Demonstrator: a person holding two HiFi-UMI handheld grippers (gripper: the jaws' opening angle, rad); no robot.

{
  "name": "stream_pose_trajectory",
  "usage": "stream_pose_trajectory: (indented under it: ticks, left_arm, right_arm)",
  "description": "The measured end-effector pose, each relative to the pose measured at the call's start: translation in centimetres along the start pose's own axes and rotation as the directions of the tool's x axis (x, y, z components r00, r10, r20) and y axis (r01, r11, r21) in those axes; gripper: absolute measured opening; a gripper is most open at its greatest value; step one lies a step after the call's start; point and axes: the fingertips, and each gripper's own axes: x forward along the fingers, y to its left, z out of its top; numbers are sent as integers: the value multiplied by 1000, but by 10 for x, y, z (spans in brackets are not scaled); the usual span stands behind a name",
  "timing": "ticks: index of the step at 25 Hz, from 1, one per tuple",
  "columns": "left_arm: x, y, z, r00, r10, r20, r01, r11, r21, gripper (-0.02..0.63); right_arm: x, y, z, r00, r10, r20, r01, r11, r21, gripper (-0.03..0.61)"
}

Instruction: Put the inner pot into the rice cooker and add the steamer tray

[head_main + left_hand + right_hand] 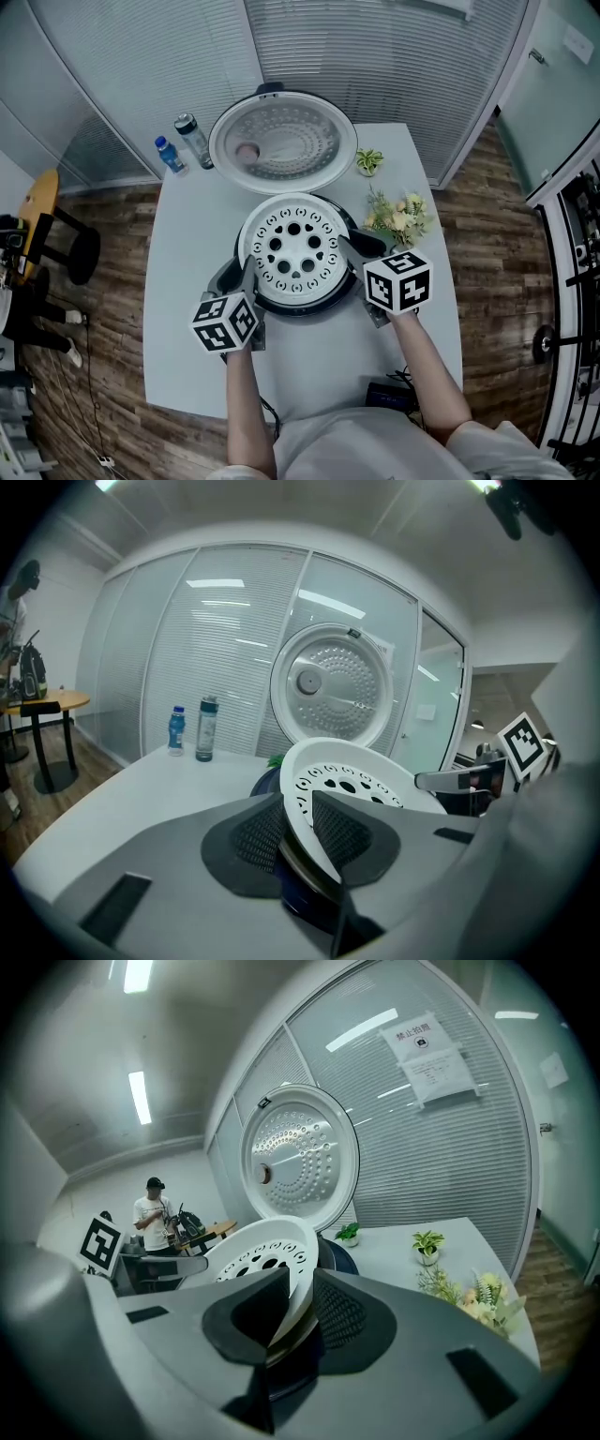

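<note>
The dark rice cooker (302,309) stands mid-table with its round lid (281,142) swung open at the back. A white steamer tray (293,248) with holes sits in the cooker's mouth. Under the tray's edge a strip of the metal inner pot (298,860) shows. My left gripper (244,279) is at the tray's left rim, and its pads lie against the rim (298,822). My right gripper (362,247) straddles the right rim (302,1307), with a thin dark gap beside one pad. The tray (258,1251) looks a little tilted in both gripper views.
Two bottles (183,145) stand at the table's back left. A small potted plant (368,161) and a bunch of flowers (398,216) sit right of the cooker. A black object (389,394) lies at the near edge. A person (152,1213) stands far off behind glass walls.
</note>
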Motion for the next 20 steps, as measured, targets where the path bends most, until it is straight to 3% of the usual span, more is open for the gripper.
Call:
stream_pose_trajectory:
  ticks: [11, 15, 20]
  left_arm:
    - [4, 1, -2, 998, 65, -14, -63, 991, 118, 104]
    - [5, 1, -4, 992, 127, -25, -117, 963, 244, 110]
    - [8, 2, -4, 988, 153, -30, -137, 944, 300, 112]
  right_arm:
    - [3, -2, -2, 999, -55, -3, 54, 997, -53, 77]
    - [4, -2, -2, 997, -71, -4, 71, 995, -70, 77]
    - [6, -3, -1, 997, -81, -6, 80, 993, -83, 77]
